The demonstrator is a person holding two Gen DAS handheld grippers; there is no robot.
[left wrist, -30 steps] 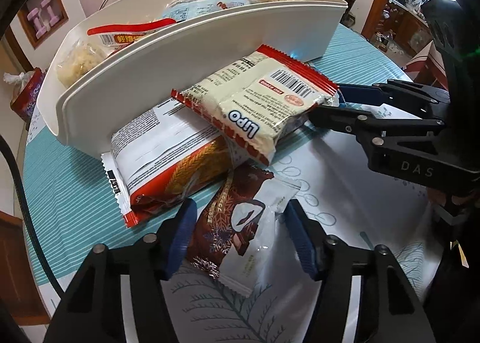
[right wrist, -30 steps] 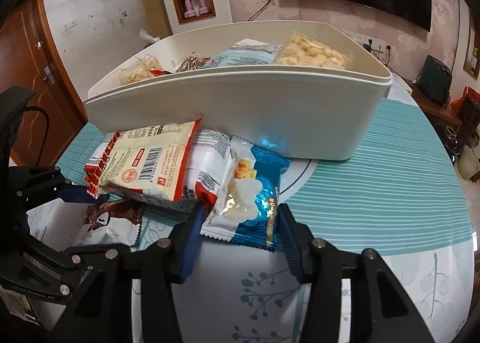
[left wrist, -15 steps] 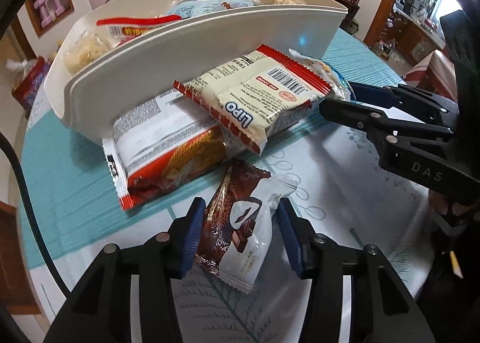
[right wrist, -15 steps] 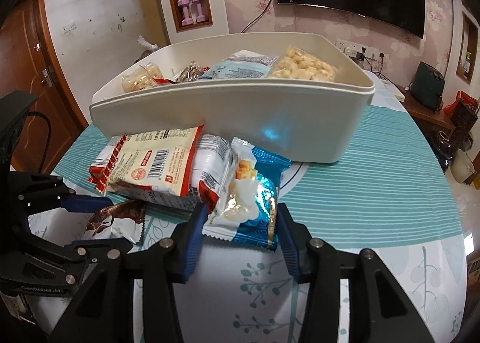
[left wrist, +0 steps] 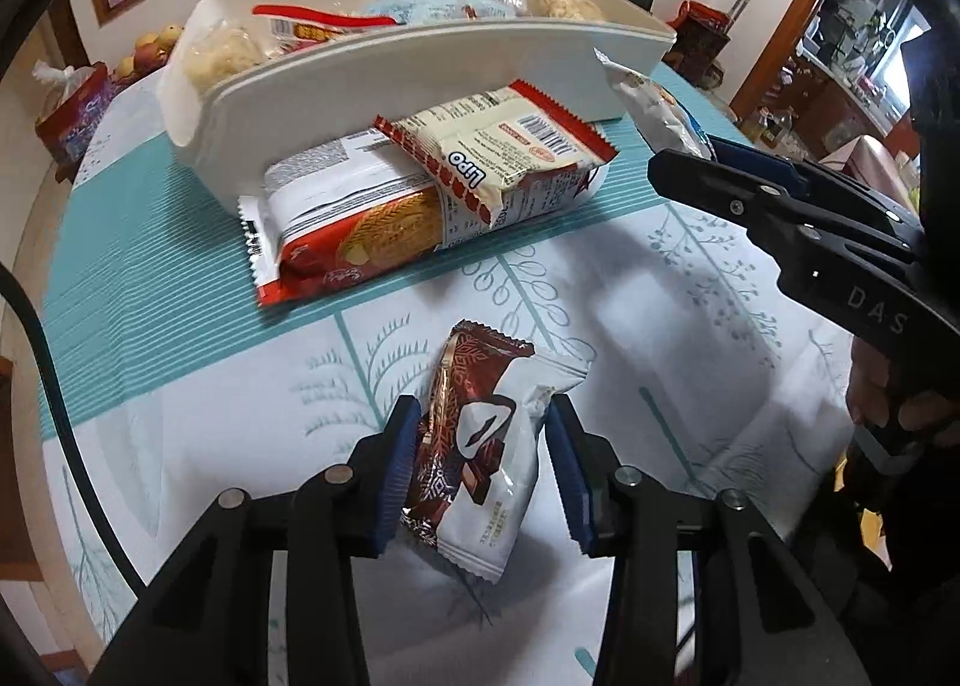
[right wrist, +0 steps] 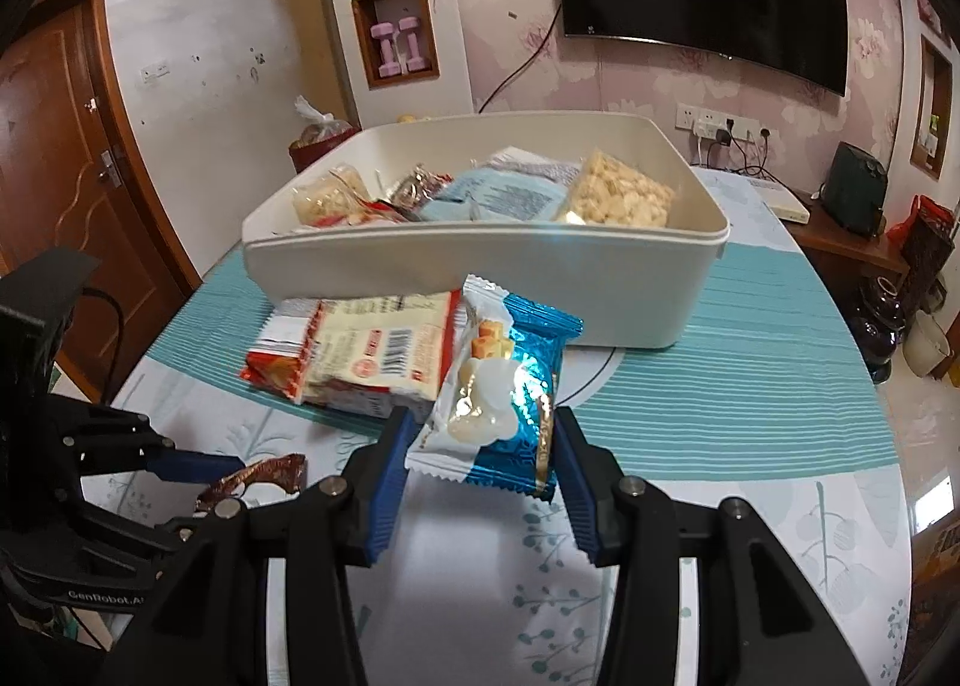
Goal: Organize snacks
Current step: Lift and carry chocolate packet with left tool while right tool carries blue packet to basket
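With both sets of tongs clamped on a snack each, the step in hand looked like the lift-off that precedes a drop into the cream rectangular plastic bin (right wrist: 600, 290). The left tongs (left wrist: 480, 464), whose jaws had just been closing, pinched a brown-and-white foil chocolate wafer packet (left wrist: 480, 446) by its sides, and its shadow on the cloth suggested it was clear of the worktop (left wrist: 180, 386). The right tongs (right wrist: 480, 452) gripped a blue-and-white foil cheese-snack packet (right wrist: 504, 386), tilted up towards the bin. That bin already held several packets. Two more lay against its near wall: a red-edged cream Lipo biscuit pack (left wrist: 498, 146) resting on a larger red-and-white wheat-biscuit pack (left wrist: 372, 230).

Next, I judged, each packet needed carrying up over the near rim and letting go above a free spot, one hand at a time so the tongs did not collide.

Only the right wrist view showed the bin's interior plainly, where room remained near the front. Only the left wrist view showed the wafer packet whole; from the right it was a mere brown sliver beside the left tongs' blue pad.
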